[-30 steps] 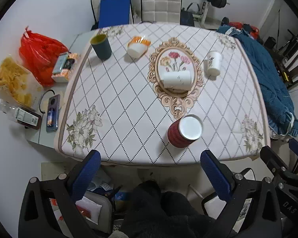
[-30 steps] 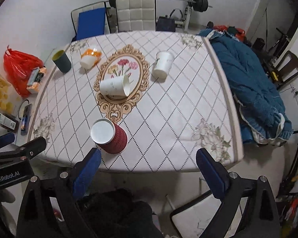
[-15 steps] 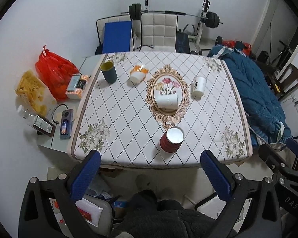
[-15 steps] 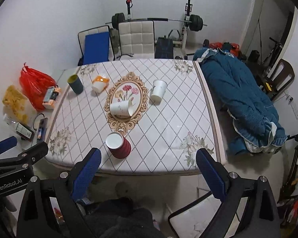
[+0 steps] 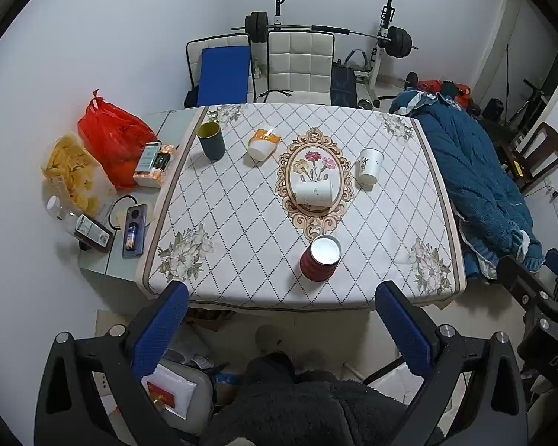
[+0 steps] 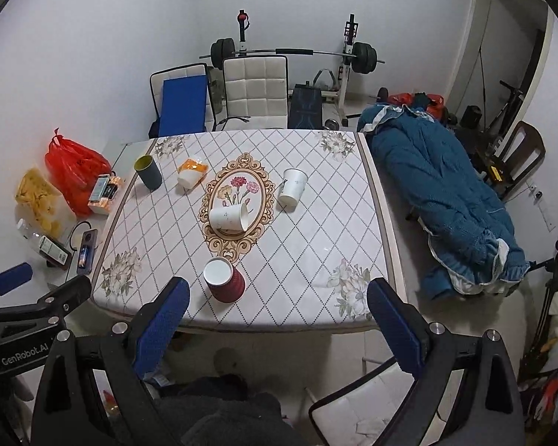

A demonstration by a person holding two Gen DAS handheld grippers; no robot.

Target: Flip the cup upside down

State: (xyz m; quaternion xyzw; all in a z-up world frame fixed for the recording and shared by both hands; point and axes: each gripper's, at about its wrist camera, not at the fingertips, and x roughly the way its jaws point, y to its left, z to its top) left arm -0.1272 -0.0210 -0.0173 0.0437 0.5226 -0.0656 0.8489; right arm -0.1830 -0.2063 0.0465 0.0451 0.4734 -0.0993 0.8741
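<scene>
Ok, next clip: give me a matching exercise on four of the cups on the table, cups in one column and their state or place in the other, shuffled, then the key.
Cups:
1. red cup
2. dark teal cup
3. white cup on the flower medallion
4. orange-and-white cup

States and places:
A. lying on its side in the middle of the table
B. upright at the far left corner, yellow inside
C. nearest the grippers, white inside showing
D. tipped over between the teal cup and the medallion

Pairs: 1-C, 2-B, 3-A, 4-D
</scene>
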